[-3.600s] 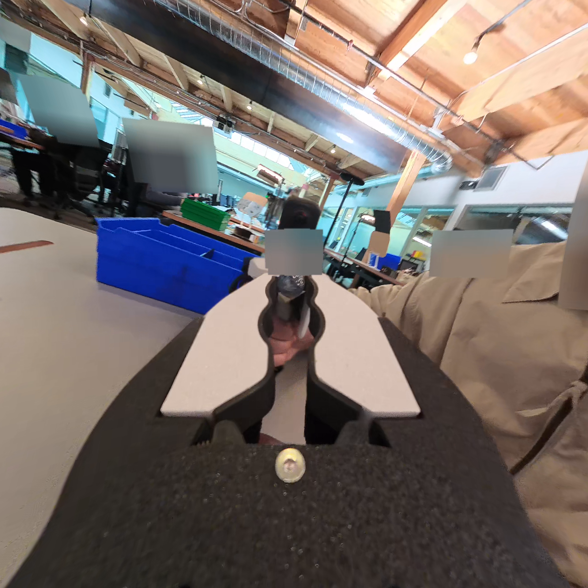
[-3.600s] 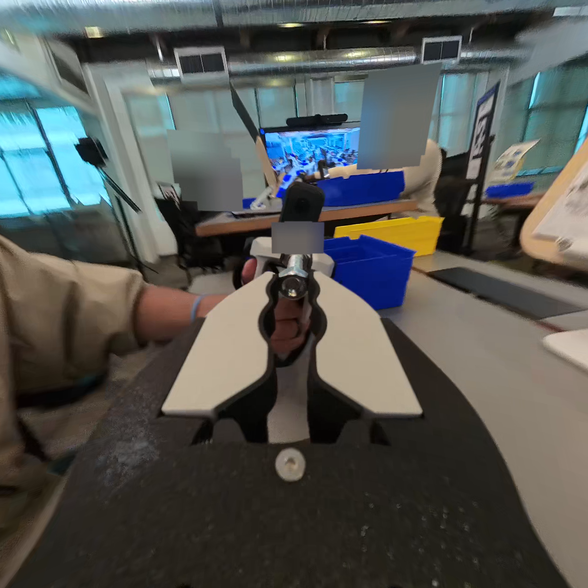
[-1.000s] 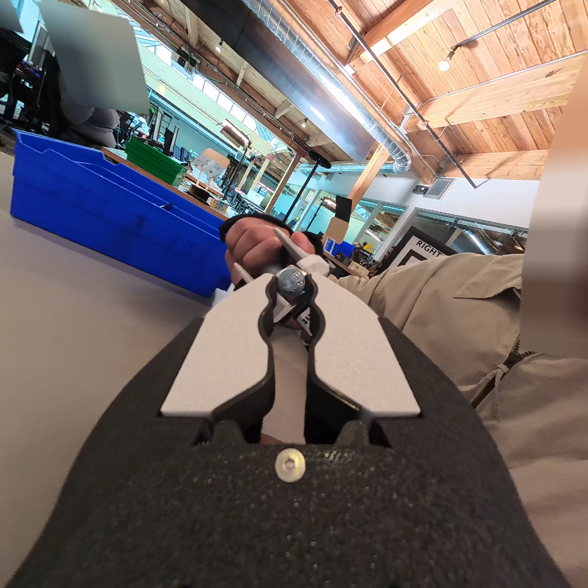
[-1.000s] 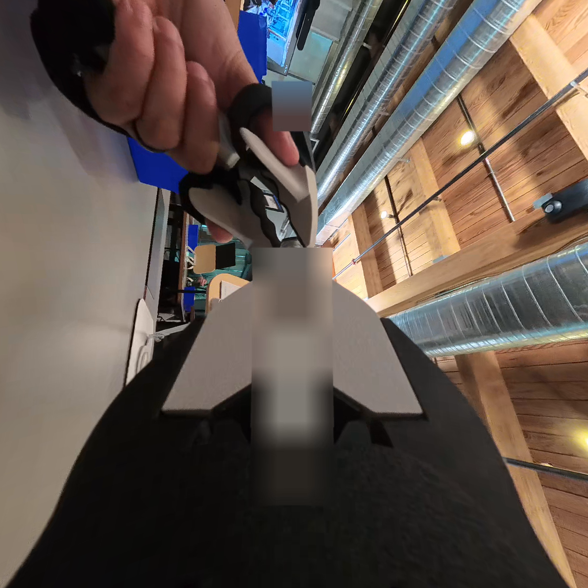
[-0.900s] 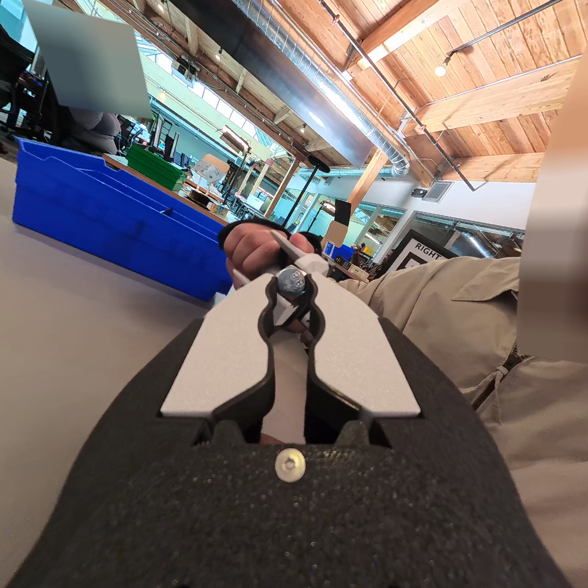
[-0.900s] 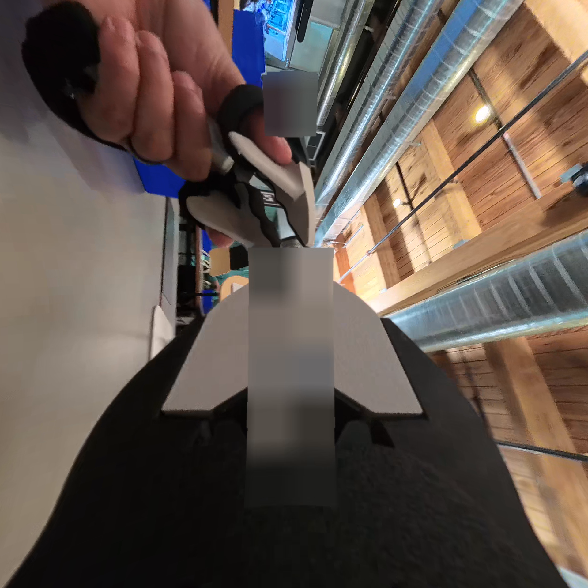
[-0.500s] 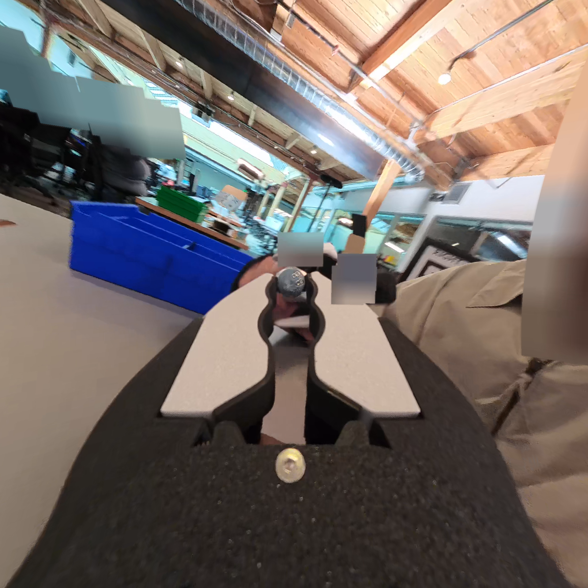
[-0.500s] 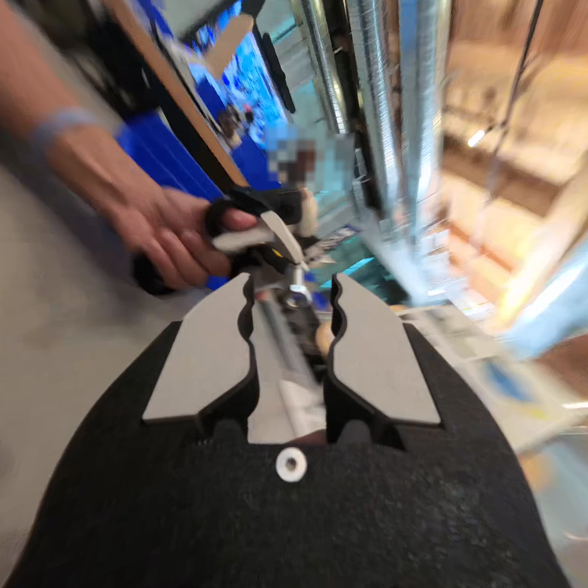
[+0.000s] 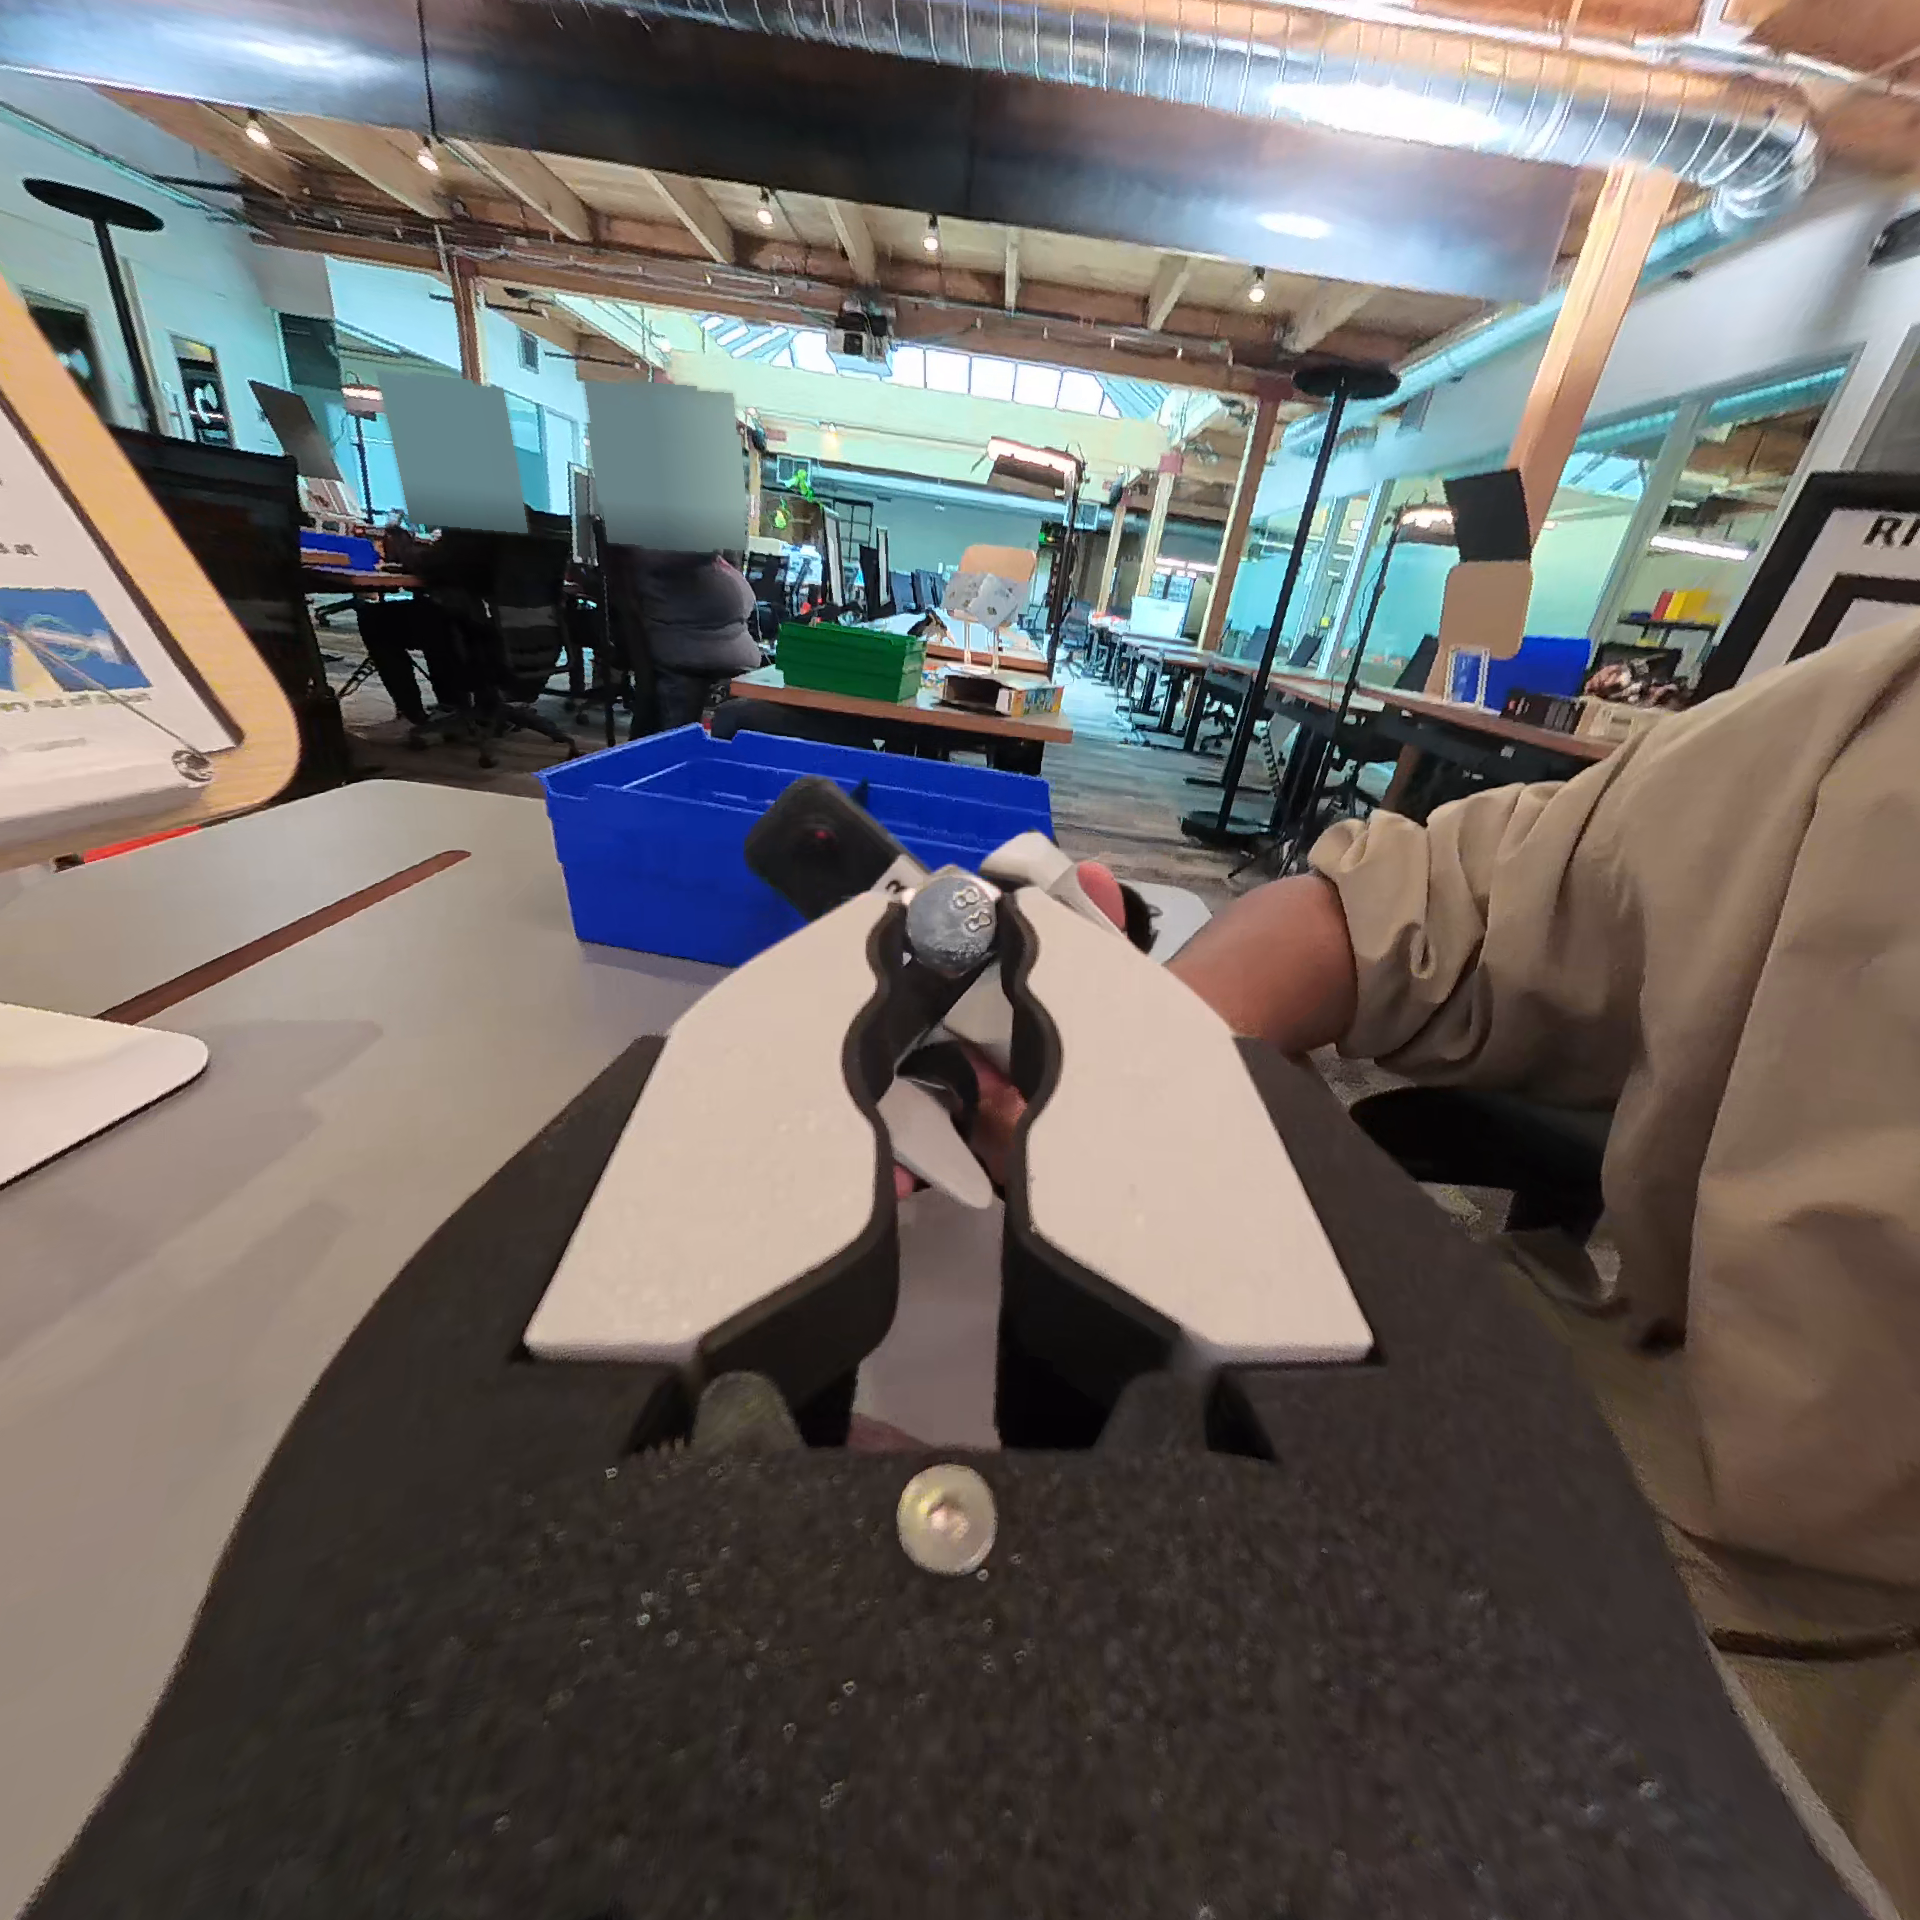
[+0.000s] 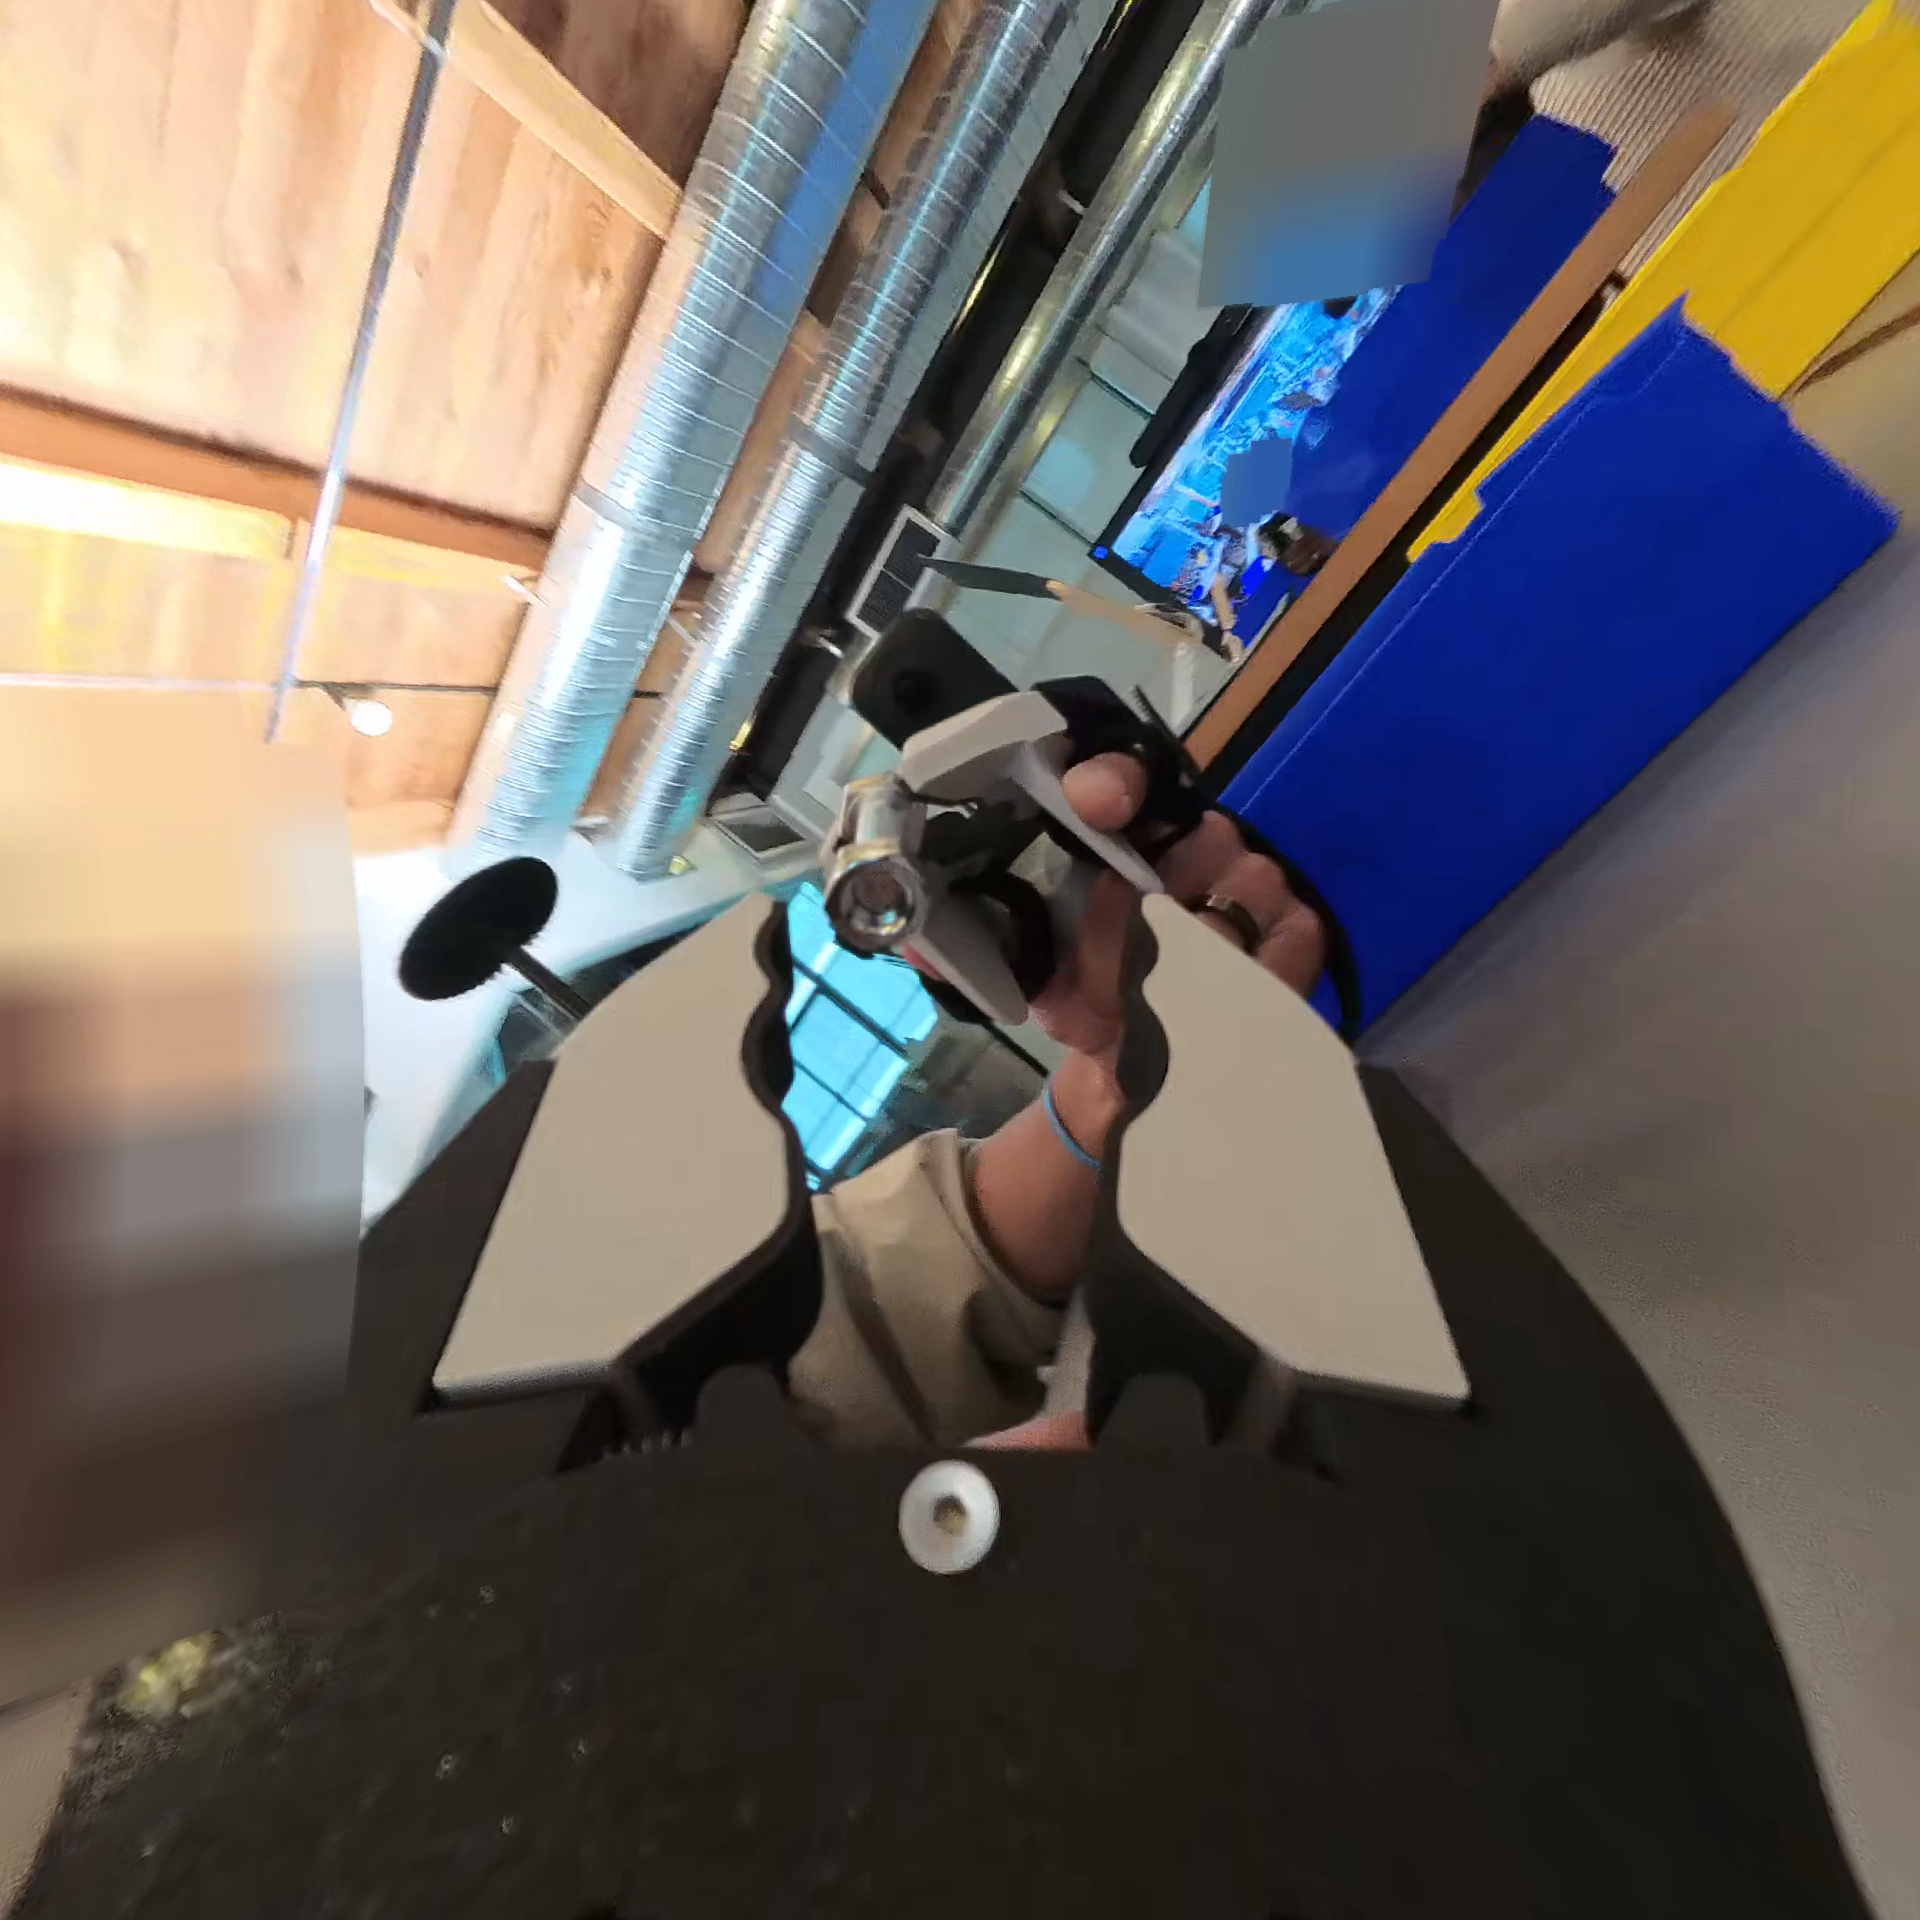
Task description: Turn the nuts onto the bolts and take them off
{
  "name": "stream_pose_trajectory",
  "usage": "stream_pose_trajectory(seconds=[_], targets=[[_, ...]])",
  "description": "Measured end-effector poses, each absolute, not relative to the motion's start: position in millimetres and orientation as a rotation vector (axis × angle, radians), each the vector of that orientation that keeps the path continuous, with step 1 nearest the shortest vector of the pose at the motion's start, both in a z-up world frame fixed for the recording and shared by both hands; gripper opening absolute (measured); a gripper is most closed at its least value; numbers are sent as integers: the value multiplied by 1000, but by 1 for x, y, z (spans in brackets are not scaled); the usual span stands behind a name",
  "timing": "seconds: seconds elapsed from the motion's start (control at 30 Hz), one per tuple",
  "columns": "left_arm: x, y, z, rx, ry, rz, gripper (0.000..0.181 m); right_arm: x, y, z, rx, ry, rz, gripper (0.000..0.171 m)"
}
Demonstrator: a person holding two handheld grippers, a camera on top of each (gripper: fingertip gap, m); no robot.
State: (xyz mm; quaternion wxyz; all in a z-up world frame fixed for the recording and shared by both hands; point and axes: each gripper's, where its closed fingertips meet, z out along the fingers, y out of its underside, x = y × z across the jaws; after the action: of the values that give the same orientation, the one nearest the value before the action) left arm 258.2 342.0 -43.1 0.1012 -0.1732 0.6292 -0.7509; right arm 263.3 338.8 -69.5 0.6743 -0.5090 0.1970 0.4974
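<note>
Left gripper (image 9: 951,935) clamped narrow on the bolt (image 9: 948,928): grey round head with stamped marks faces the camera, pinched at the fingertips, held in the air above the near table edge. In the right wrist view the same bolt (image 10: 876,891) shows from its other end: bright threaded shank pointing at the lens, a silver nut (image 10: 868,831) sitting on it back from the tip

Right gripper (image 10: 951,951) stands wide apart, holding nothing; the bolt tip sits just off its left finger, not between the pads. Its view is rolled hard to one side. Far left gripper (image 10: 971,831) seen there gripped by a hand (image 10: 1195,914)

Surface: grey table (image 9: 260,1091), dark strip inlaid far left; blue bin (image 9: 727,831) far centre; white pad corner at left edge; a propped board with rounded wooden rim (image 9: 156,623) far left. Beige sleeve (image 9: 1662,883) at right

Room: open workshop, wood-beam ceiling, silver ducts (image 10: 727,364), rows of desks, green trays (image 9: 852,660) on a far desk, a yellow bin (image 10: 1766,260) beyond another blue one
</note>
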Motion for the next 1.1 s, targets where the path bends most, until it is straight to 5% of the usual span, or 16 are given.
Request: stream_pose_trajectory(seconds=[0.3,0.37,0.57,1.1], targets=[[258,339,-49,-493,1891,-2175,17,260,333,-60,-1071,435,1193,49],[258,338,-50,-492,1902,-2175,17,262,332,-60,-1066,435,1194,19],[257,337,-48,-511,1894,-2217,17,260,329,-57,-1151,332,1014,18],[249,329,-44,-675,1891,-2693,17,250,317,-52,-1383,-462,-774,18]])
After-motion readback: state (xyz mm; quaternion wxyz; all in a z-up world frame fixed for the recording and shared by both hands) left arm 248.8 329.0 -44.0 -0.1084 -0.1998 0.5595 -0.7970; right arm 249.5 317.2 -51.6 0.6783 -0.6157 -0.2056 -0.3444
